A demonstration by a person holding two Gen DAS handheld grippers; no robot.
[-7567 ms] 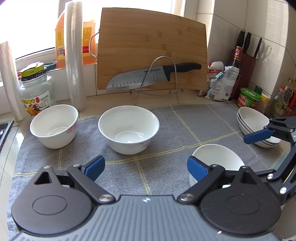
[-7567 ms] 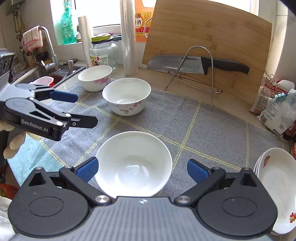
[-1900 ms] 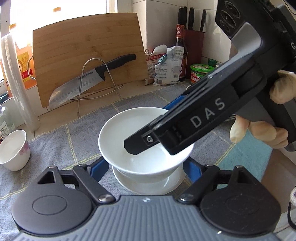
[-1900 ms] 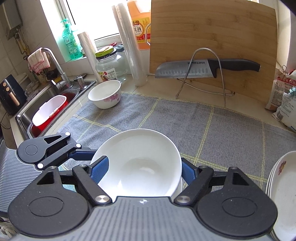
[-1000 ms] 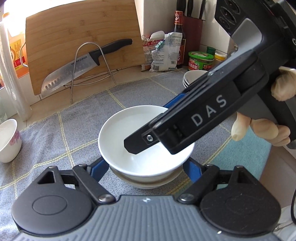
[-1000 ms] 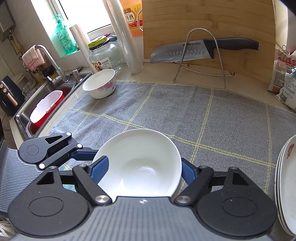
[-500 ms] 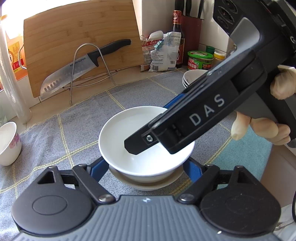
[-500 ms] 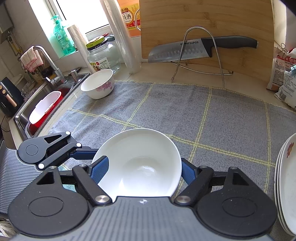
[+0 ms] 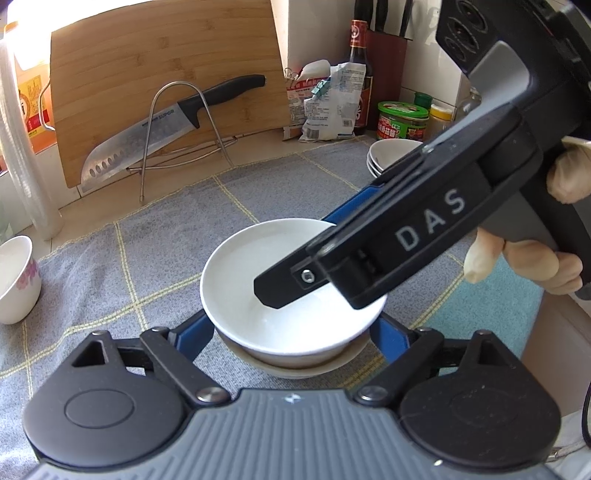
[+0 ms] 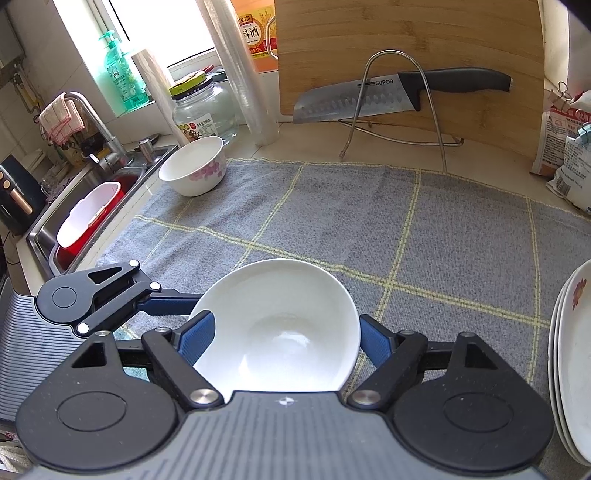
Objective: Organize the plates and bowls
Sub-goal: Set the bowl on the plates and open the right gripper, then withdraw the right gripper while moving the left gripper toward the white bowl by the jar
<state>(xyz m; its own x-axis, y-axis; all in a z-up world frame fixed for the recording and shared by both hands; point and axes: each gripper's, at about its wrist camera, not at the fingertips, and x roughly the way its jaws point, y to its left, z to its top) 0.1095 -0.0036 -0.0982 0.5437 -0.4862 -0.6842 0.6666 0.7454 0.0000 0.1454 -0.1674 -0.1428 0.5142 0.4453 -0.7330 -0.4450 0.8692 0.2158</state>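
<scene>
Bowls sit nested at the worktop's near edge: your upper white bowl (image 9: 288, 295) rests in the lower bowl (image 9: 295, 363). Both left gripper (image 9: 291, 332) and right gripper (image 10: 284, 334) are opening around them, pads off.

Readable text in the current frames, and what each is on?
"DAS": side of the right gripper.
"SUPOR": blade of the knife.
"料酒": label of the orange bottle.
Too small or blurred to read: glass jar, green soap bottle, snack bags, green-lidded jar.
</scene>
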